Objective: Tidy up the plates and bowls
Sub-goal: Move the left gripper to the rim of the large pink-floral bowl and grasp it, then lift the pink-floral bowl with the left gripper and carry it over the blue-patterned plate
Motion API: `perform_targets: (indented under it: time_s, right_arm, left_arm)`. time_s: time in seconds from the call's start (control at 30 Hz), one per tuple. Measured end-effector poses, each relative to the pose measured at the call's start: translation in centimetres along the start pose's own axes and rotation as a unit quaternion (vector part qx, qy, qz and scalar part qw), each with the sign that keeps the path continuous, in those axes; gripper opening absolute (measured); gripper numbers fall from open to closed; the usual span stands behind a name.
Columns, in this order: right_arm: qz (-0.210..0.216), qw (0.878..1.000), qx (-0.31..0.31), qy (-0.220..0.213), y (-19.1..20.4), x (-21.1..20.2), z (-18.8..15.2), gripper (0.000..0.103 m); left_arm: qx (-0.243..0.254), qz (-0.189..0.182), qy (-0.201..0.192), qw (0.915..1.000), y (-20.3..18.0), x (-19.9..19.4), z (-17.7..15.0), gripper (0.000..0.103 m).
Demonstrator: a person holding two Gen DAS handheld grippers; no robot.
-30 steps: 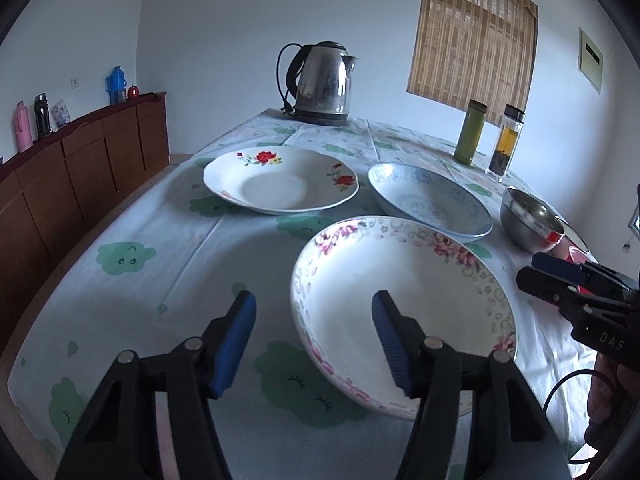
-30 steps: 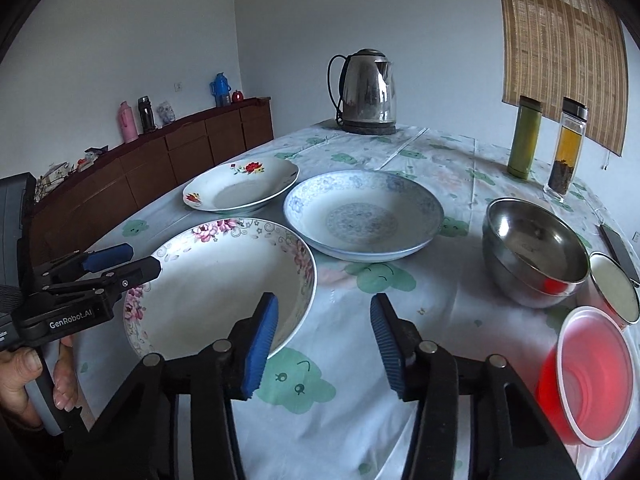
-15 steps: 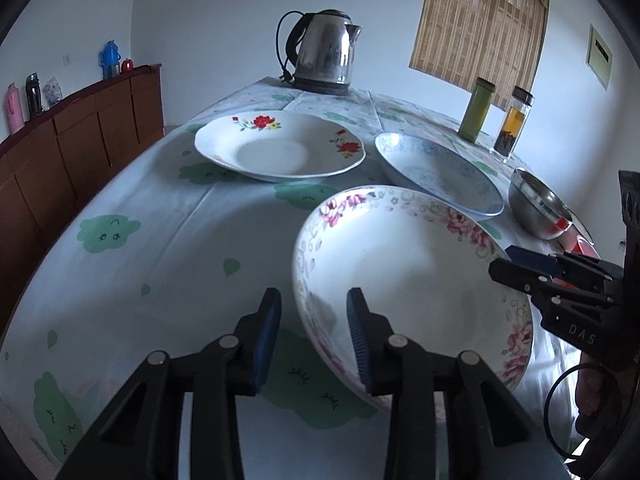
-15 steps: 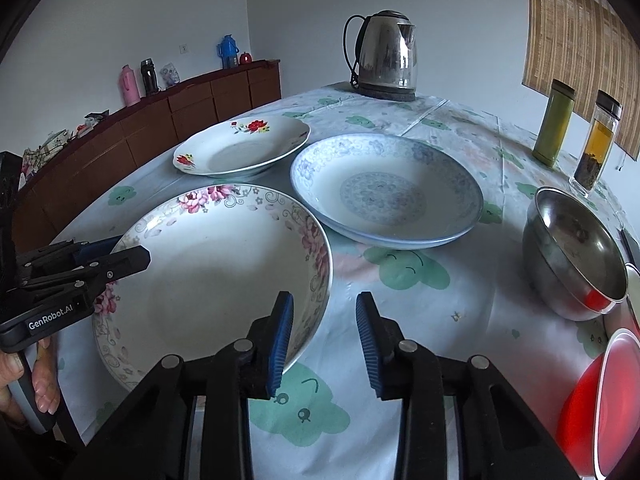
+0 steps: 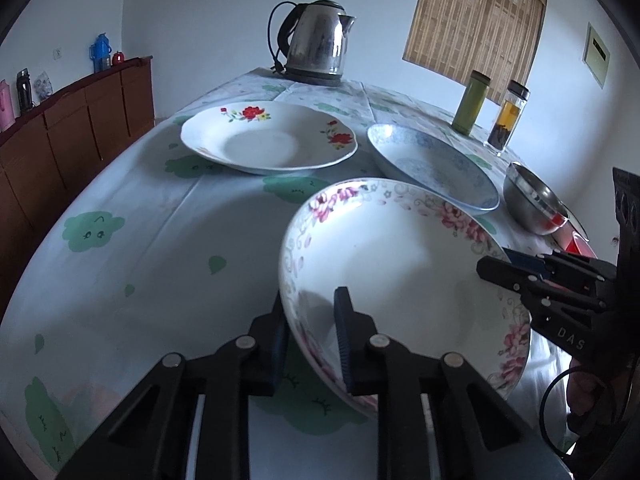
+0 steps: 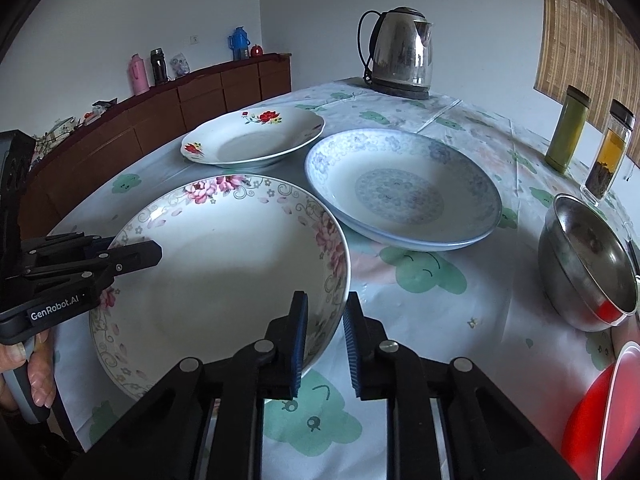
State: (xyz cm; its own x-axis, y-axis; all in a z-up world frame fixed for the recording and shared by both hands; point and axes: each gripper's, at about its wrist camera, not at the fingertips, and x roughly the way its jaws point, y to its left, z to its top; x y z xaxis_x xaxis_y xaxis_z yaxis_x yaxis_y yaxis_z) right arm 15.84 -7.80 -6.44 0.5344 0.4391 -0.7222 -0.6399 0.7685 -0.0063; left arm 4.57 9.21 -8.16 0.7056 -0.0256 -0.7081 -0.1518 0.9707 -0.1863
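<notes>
A white plate with pink flowers (image 5: 400,264) (image 6: 224,272) lies nearest on the cloud-print tablecloth. My left gripper (image 5: 310,320) (image 6: 120,254) straddles its left rim, jaws closing, one pad inside the plate and one outside. On the opposite rim my right gripper (image 6: 325,320) (image 5: 500,266) does the same, jaws closing with the rim pinched between the blue pads. Behind stand a red-flowered plate (image 5: 268,144) (image 6: 256,140) and a blue-patterned plate (image 5: 432,164) (image 6: 400,192). A steel bowl (image 6: 588,264) sits to the right.
A red plastic bowl (image 6: 600,412) lies at the near right edge. A steel kettle (image 5: 316,44) stands at the far end, a green bottle (image 6: 566,128) and a glass tea bottle (image 6: 608,148) at the right. A wooden sideboard (image 5: 60,132) runs along the left wall.
Both grippers came forward onto the pink-flowered plate's opposite rims, and both pairs of jaws narrowed from wide apart to close around the rim.
</notes>
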Motion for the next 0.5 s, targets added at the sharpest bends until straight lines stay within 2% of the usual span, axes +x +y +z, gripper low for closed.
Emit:
perform_targets:
  time_s: [0.5]
  right_arm:
    - [-0.003,1.0,-0.006,-0.023,0.4,-1.2,0.4,0.018]
  left_arm:
    - [0.001,0.015,-0.025,0.9996,-0.3,-0.8,0.3,0.019]
